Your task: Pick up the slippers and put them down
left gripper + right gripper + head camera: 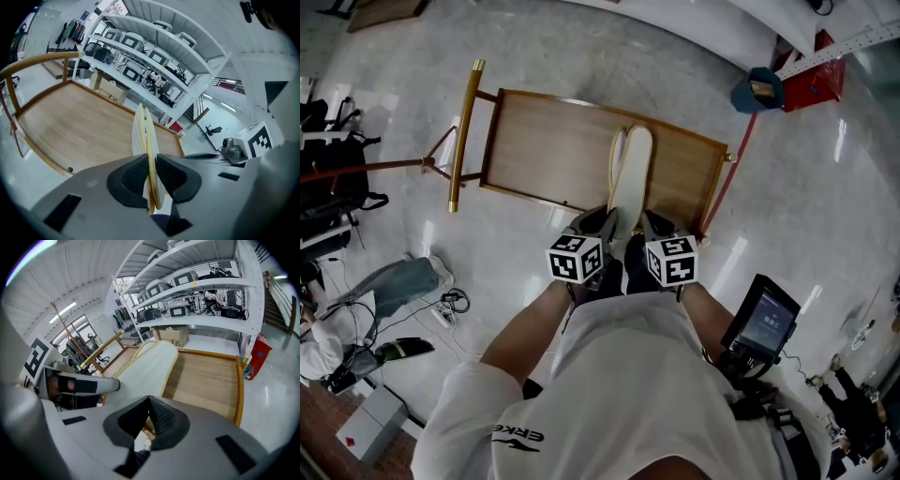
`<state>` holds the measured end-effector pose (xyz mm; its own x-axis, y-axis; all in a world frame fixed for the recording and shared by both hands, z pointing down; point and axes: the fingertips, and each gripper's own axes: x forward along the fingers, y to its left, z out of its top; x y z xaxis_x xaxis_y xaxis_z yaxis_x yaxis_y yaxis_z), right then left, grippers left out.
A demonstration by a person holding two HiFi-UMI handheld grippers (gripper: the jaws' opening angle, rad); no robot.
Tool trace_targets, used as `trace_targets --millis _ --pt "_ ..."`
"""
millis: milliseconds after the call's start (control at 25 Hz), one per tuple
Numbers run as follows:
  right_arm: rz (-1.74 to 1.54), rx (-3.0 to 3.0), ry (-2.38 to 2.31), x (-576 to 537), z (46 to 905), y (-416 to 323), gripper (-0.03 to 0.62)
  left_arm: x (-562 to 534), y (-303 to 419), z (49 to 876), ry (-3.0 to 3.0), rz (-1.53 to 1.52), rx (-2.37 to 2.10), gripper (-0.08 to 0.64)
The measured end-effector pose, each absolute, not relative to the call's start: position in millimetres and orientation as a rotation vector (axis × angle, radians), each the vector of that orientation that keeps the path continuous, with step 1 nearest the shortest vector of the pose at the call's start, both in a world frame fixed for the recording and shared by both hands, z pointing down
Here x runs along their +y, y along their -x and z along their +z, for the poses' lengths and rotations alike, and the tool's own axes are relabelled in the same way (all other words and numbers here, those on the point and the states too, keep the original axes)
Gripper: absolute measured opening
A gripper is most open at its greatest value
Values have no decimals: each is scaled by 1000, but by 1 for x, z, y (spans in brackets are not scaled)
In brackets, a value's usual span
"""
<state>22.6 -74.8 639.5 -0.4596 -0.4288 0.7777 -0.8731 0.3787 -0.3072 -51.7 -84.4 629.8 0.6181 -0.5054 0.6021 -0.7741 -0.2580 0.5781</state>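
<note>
I have my left gripper (150,174) and right gripper (148,418) both clamped narrow on the heel end of the thin cream fabric slippers with yellow edging (630,173), which I hold pressed together on edge just above the rimmed wooden tray (544,141), so I judge I can set the pair down as one.

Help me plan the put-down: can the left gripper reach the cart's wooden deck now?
Probably yes: the left gripper, shut on the slippers, hovers at the wooden deck, whose boards lie bare.
</note>
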Motion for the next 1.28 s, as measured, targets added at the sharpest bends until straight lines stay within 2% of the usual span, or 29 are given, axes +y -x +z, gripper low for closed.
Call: trace_targets --millis 560,760,1280 --pt "1030 -2040 -1021 -56 655 -3 3 -72 19 622 -2045 407 -940 73" --pt "1039 -2043 -1005 -55 653 0 3 -68 26 631 -1983 423 -954 137" --pt "1054 -2054 -986 -57 651 5 3 -70 36 633 -1942 440 -934 119"
